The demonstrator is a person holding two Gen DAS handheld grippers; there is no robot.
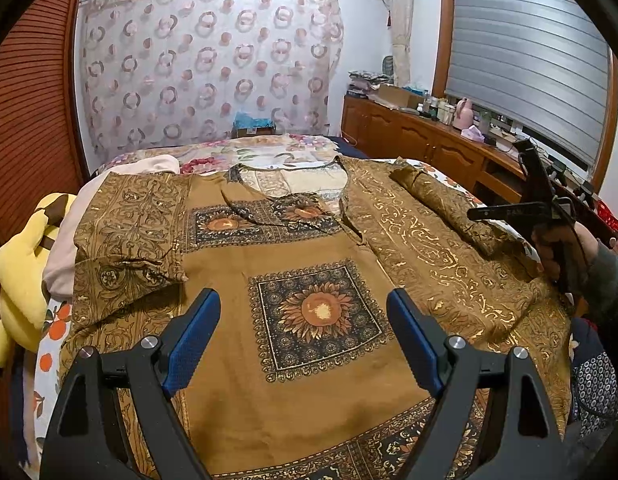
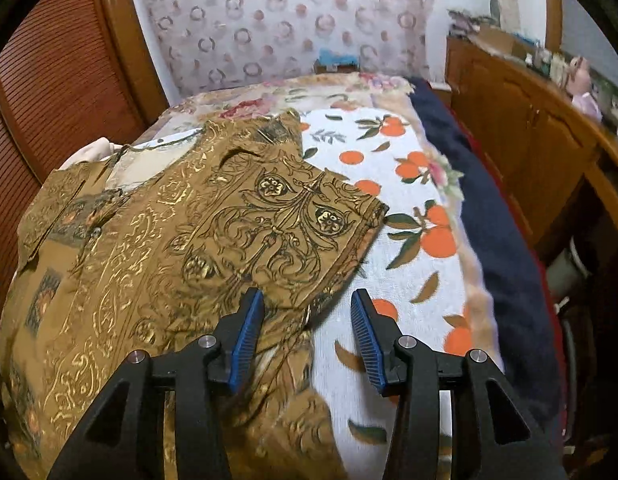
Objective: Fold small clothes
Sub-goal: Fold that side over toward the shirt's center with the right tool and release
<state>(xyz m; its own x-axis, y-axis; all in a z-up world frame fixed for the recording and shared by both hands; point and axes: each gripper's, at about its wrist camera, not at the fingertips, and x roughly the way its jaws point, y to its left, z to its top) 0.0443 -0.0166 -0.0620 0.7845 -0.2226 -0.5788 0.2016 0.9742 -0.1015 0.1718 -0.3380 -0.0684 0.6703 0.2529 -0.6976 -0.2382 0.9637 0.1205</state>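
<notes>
A brown and gold patterned shirt [image 1: 309, 240] with sunflower squares lies spread front-up on the bed. My left gripper [image 1: 305, 296] hovers open over its lower front, nothing between the blue pads. The shirt's right sleeve [image 2: 289, 216] lies flat on the orange-print sheet [image 2: 409, 200]. My right gripper [image 2: 307, 294] stands with its jaws apart just over the sleeve's lower edge; its left pad [image 2: 249, 332] is over the cloth, its right pad over bare sheet, neither pressing. In the left wrist view a hand [image 1: 549, 252] holds the right tool beside the sleeve [image 1: 441, 200].
A yellow plush toy [image 1: 25, 272] and a pale pink cloth [image 1: 157, 164] lie at the bed's left. A dark blue blanket [image 2: 489, 220] runs along the right edge, with a cluttered wooden cabinet [image 1: 409, 136] beyond. A louvred wooden door [image 1: 29, 120] stands left.
</notes>
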